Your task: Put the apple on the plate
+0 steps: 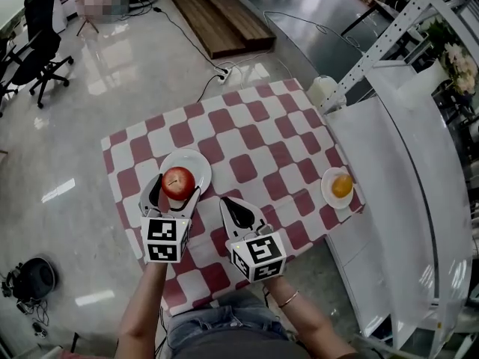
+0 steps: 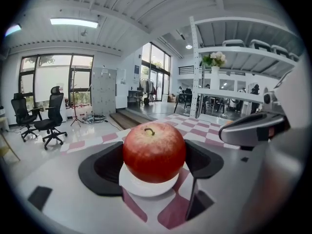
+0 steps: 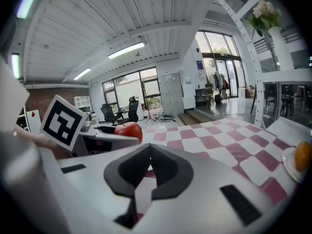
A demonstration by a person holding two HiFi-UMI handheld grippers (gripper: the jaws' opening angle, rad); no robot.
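Two grippers hang over the red-and-white checked worktop [image 1: 254,137]. L gripper [image 1: 174,191] is at approx 8 o'clock of the worktop's middle, its jaws pinching the red apple [image 2: 154,151] from both sides, stem up. Apple is over the 7 o'clock part of the white plate [image 1: 193,159]; can't tell if it touches the plate or hangs just above it. R gripper [image 3: 149,150] is just beside the L one, at its 3 o'clock, low over the worktop w/ jaws pressed together at the tips, nothing btwn them. At the worktop's 3 o'clock edge, well apart from both grippers, is a small dish [image 1: 327,194] w/ an orange [image 1: 342,185] on it.
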